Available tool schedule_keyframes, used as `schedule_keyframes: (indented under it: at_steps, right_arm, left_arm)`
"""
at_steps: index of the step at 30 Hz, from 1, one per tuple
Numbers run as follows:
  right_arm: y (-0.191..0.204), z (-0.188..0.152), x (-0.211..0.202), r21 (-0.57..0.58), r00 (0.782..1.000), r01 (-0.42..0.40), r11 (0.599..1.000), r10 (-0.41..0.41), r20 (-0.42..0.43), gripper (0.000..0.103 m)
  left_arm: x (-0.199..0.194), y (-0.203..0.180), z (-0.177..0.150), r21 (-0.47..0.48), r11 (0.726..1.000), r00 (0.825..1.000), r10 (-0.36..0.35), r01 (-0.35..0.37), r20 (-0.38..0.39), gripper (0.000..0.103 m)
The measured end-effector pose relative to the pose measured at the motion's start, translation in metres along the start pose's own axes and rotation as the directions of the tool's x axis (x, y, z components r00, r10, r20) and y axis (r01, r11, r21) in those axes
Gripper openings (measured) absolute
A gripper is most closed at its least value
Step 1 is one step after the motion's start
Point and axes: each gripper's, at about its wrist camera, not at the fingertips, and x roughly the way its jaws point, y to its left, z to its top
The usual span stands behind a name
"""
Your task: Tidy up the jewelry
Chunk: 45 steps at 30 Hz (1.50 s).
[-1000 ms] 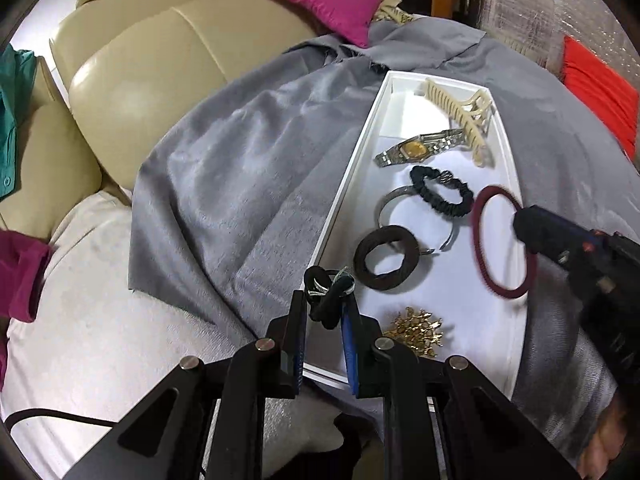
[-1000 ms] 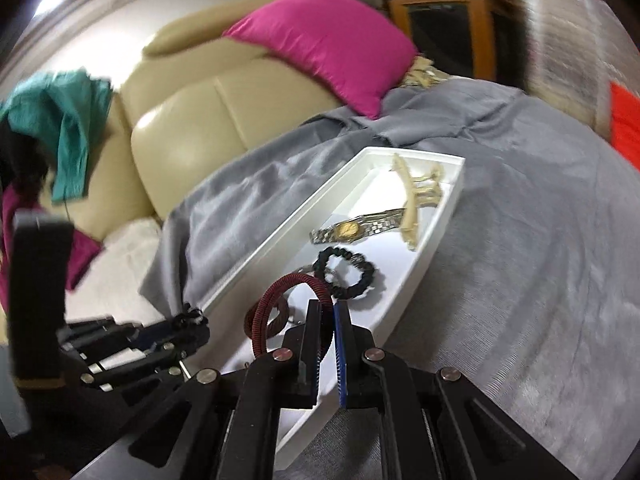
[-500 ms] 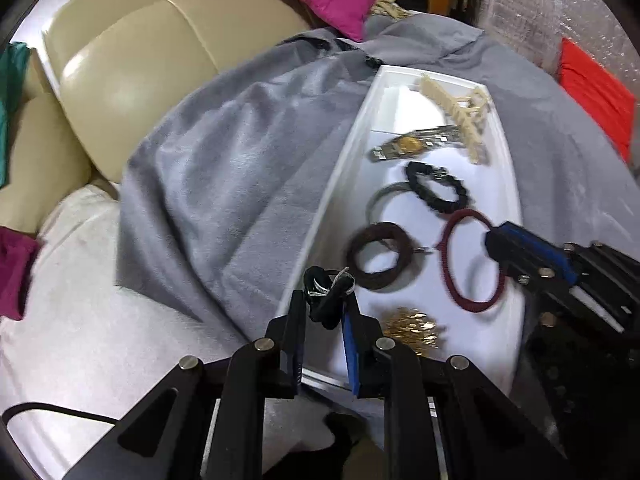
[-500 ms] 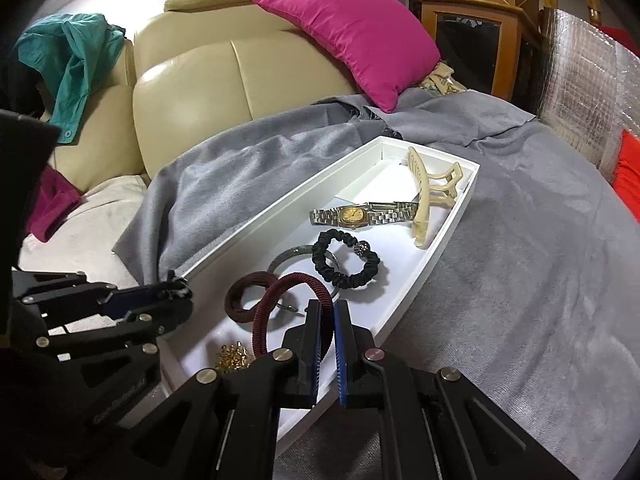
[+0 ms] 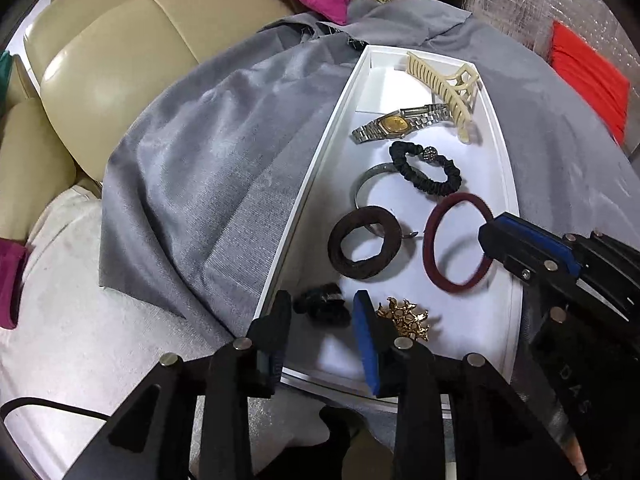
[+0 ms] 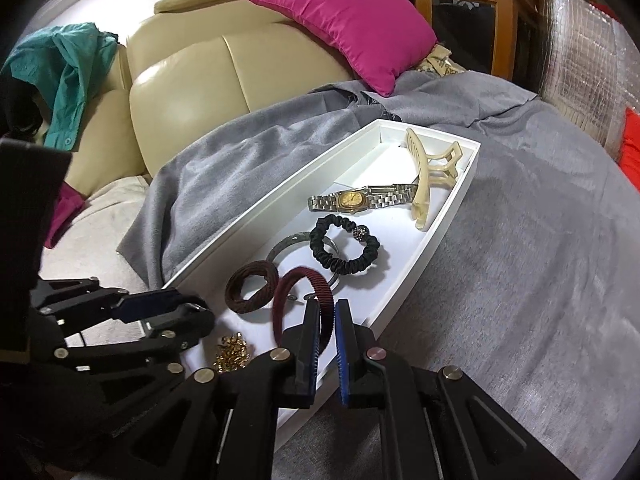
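- Left tongs are standing wide apart, gripping nothing; the small black hair tie is lying loose between the tips, right by the near left wall of the white tray.
- Right tongs are pinching the maroon band at its rim, gap narrow; the band is standing tilted over the tray floor, not lying flat.
- We are risking a snag: the black hair tie is sitting just beside the left fingers, so pulling back at a slant could be dragging it over the wall onto the grey cloth.
- The gold cluster is touching or nearly touching the blue pad of the left tongs; any sideways sweep is likely scattering it.
- If the right tongs are letting go with the band this upright, it could be rolling or flopping onto the brown ring or the metal bangle ahead of the tips.
- The right tongs are hanging at the tray's right wall; pressing down there could be tipping the tray, since it is resting on soft cloth, not a firm surface.
- The watch, black scrunchie and cream claw clip are lying well ahead of both tongs, so we are seeing little risk to them.
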Motion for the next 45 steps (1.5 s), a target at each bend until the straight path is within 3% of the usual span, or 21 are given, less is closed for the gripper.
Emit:
schedule_keyframes:
  at_steps: [4, 9, 13, 19, 34, 36, 38, 40, 45]
  right_arm:
    - [-0.004, 0.0, -0.006, 0.027, 1.0, -0.016, 0.999, 0.016, 0.007, 0.011]
    - [-0.01, -0.001, -0.013, 0.059, 0.999, -0.045, 0.997, 0.044, 0.013, 0.012]
    - [-0.016, -0.001, -0.016, 0.091, 0.998, -0.057, 0.994, 0.056, 0.019, 0.021]
    - [-0.023, -0.003, -0.024, 0.105, 0.999, -0.044, 0.993, 0.04, 0.037, 0.021]
    - [-0.042, -0.012, -0.045, 0.161, 0.999, -0.036, 0.986, 0.03, 0.037, 0.022]
    - [-0.043, -0.014, -0.048, 0.168, 0.999, -0.036, 0.985, 0.031, 0.034, 0.028]
    - [-0.045, -0.017, -0.053, 0.176, 0.999, -0.033, 0.984, 0.027, 0.036, 0.041]
    - [-0.047, -0.02, -0.06, 0.183, 0.999, -0.029, 0.983, 0.02, 0.05, 0.061]
    - [-0.052, -0.026, -0.076, 0.192, 0.998, -0.034, 0.981, 0.022, 0.062, 0.061]
  left_arm:
    - [0.001, 0.001, 0.0, -0.011, 1.0, 1.0, -0.02, 0.02, -0.01, 0.037]
    - [-0.001, 0.001, -0.001, -0.008, 0.999, 0.999, -0.043, 0.043, 0.0, 0.048]
    - [-0.005, -0.002, -0.002, 0.012, 1.0, 0.999, -0.019, 0.019, 0.029, 0.051]
    - [-0.018, -0.002, 0.0, 0.018, 0.999, 0.994, 0.034, -0.036, 0.102, 0.059]
    - [-0.04, -0.007, 0.002, 0.031, 0.996, 0.971, 0.076, -0.086, 0.226, 0.069]
    - [-0.043, -0.009, 0.001, 0.035, 0.995, 0.965, 0.087, -0.098, 0.247, 0.071]
    - [-0.048, -0.012, 0.0, 0.041, 0.992, 0.958, 0.104, -0.119, 0.269, 0.075]
    - [-0.052, -0.016, -0.001, 0.048, 0.989, 0.95, 0.118, -0.138, 0.29, 0.076]
    - [-0.063, -0.019, -0.005, 0.043, 0.987, 0.943, 0.132, -0.152, 0.306, 0.076]
